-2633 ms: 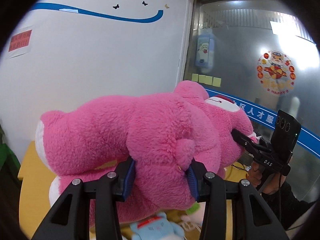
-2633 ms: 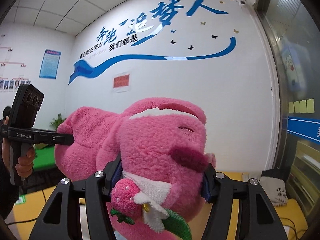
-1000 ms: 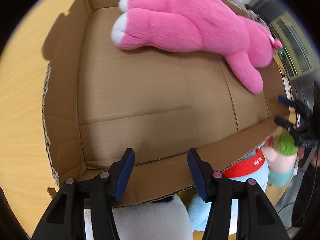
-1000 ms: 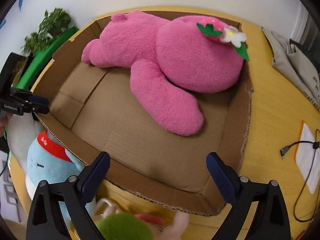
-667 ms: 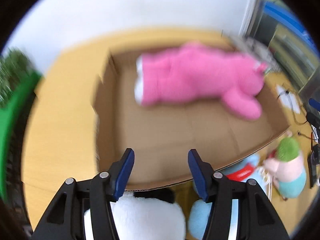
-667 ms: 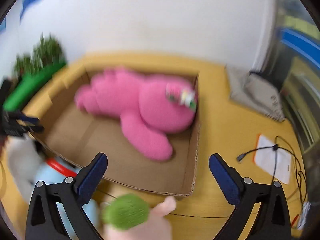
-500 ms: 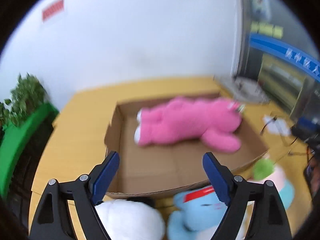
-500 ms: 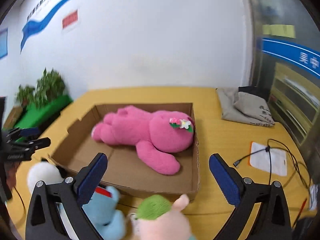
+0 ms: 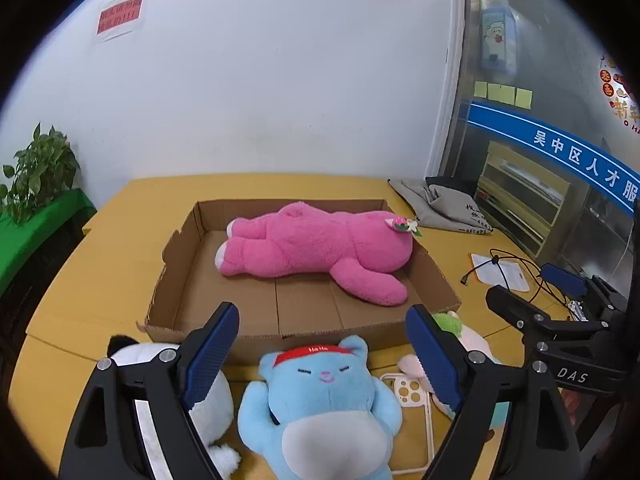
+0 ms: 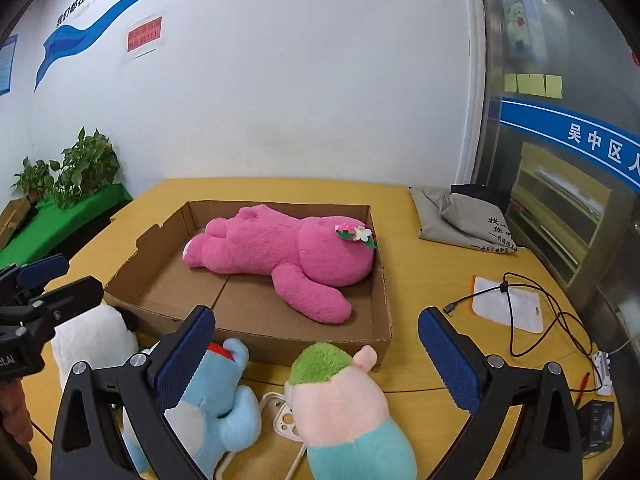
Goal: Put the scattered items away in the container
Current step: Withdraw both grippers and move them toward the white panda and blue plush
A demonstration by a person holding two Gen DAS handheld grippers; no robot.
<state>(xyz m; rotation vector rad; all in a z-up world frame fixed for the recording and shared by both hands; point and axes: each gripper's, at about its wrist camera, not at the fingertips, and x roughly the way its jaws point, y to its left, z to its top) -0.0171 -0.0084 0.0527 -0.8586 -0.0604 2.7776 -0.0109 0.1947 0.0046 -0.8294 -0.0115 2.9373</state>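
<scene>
**Jaws wide and empty, three soft toys left outside the box**

The jaws of the left gripper [image 9: 323, 356] stand wide apart with nothing between the pads; the right gripper [image 10: 316, 356] is spread just as wide and is equally empty. Both hang above the near edge of the table [image 9: 120, 216], looking down at the cardboard box [image 10: 384, 300].

The pink plush bear [image 9: 320, 248] lies on its side inside the box, along the far wall. Outside, just in front of the near wall, sit the blue plush cat [image 9: 324, 400], the white plush [image 9: 216, 392] to its left, and the green-haired pink doll [image 10: 340, 400] to its right. A pale phone case [image 10: 286, 414] lies flat on the table between cat and doll.

The plush toys look light and squashy, so a grip should sink in and hold without slipping; nothing about them looks breakable. The blue cat's round belly or head seems the best purchase, across its narrower width. The phone case is likely the awkward one: thin, stiff, smooth and flat on the table, best taken by an edge.
</scene>
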